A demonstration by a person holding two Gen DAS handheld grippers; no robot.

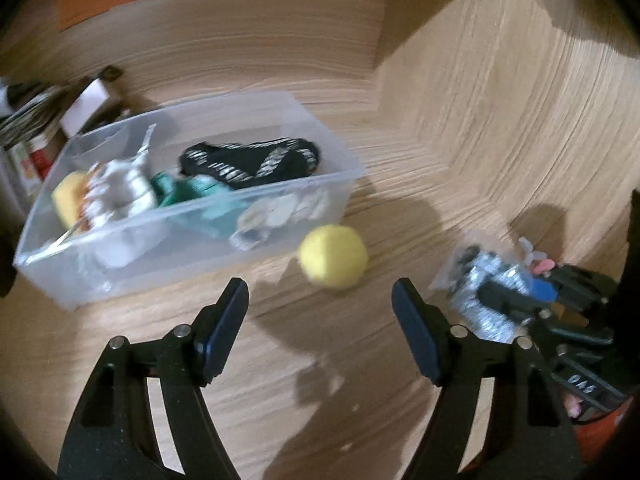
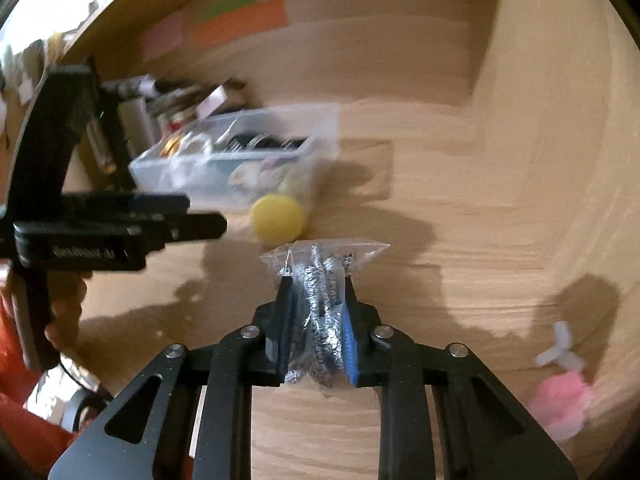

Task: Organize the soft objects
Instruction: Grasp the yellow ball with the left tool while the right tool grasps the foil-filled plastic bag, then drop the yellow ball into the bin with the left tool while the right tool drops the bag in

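Item: bagged fabric (image 2: 320, 300), pinched in our right gripper (image 2: 318, 280), short of the clear bin (image 1: 280, 204). Left gripper (image 1: 320, 300) wide open, empty. Carry level; release above bin.

A light wooden surface (image 1: 340, 360) with fine grain fills most of both views. Wooden panels of the same tone rise behind it and on the right, meeting in a corner (image 1: 378, 76). On the back panel (image 2: 360, 60) sit coloured paper strips: 1 orange (image 2: 240, 26), 1 green (image 2: 228, 4), 1 pink (image 2: 162, 38). At the far left, blurred clutter of boxes and books (image 1: 36, 136) stands against the panel. Warm light from above casts soft dark shadows (image 2: 400, 220) across the wood.
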